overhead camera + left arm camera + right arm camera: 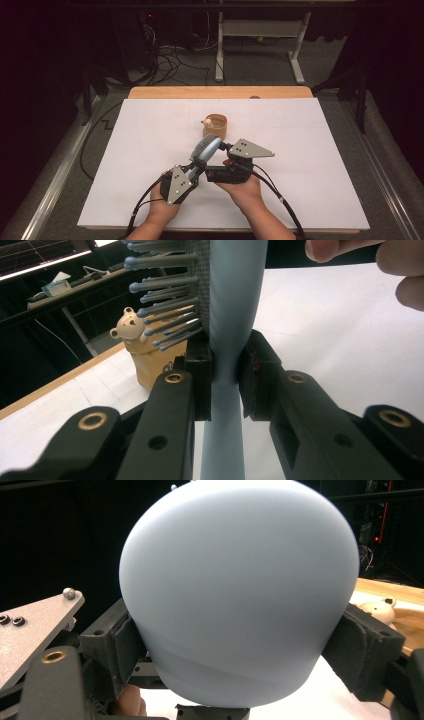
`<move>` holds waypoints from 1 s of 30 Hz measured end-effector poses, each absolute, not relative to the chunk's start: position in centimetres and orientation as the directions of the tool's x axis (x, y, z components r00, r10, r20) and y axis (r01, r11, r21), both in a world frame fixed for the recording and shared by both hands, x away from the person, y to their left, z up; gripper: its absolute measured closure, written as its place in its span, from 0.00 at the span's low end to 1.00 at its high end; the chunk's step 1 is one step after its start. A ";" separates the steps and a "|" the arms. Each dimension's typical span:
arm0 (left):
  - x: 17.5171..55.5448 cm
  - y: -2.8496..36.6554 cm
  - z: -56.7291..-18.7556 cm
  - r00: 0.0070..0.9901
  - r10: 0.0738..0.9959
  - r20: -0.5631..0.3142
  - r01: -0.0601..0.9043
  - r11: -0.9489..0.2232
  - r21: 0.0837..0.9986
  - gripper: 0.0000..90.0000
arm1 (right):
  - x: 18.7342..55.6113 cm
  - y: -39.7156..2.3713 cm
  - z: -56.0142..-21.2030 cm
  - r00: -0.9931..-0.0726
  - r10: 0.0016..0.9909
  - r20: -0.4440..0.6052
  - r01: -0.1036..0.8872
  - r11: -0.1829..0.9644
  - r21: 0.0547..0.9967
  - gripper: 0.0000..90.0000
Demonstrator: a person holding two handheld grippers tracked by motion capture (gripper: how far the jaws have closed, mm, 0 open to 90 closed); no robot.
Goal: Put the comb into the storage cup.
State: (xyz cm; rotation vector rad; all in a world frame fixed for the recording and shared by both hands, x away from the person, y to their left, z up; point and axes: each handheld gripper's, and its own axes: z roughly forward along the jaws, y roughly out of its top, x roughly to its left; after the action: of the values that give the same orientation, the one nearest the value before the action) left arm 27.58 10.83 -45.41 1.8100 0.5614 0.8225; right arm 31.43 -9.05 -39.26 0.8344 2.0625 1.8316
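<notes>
Left gripper [196, 165] is clamped on the handle of the blue hairbrush [206, 148]: in the left gripper view the two pads squeeze the neck [226, 371] from both sides, just below the bristle head, with the bristles [162, 305] sticking out to the left of that view. The brush is held off the table, head up and tilted toward the far edge, above the near-centre of the white table [310, 170].

Right gripper [226, 149] comes in from the right; its jaws stand wide around the brush head. In the right gripper view the smooth rounded back of the head [239, 590] sits between the two pads [122, 645], both right at its flanks. The left pad looks to be touching; I can't tell if either is pressing.

A tan cup with a small bear figure [215, 125] stands just beyond the brush, toward the far edge at the table's middle, apart from both grippers.
</notes>
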 end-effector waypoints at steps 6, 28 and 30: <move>27.6 10.8 -45.4 0.658 0.700 0.276 -0.002 -0.366 0.931 0.86 | 31.4 -9.0 -39.2 -0.796 0.578 0.179 0.246 0.040 0.968 0.22; 27.8 11.1 -45.2 0.675 0.697 0.243 0.009 -0.337 0.941 0.79 | 30.9 -8.5 -38.6 -0.791 0.598 0.128 0.211 0.071 0.975 0.23; 27.8 11.1 -45.2 0.682 0.694 0.232 0.015 -0.331 0.944 0.75 | 30.8 -8.4 -38.6 -0.794 0.595 0.126 0.210 0.073 0.975 0.23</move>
State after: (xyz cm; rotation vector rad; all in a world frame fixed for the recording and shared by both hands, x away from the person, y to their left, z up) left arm 27.83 11.14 -45.21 1.7916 0.5651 0.7679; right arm 30.82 -8.42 -38.55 0.8053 2.0510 1.7758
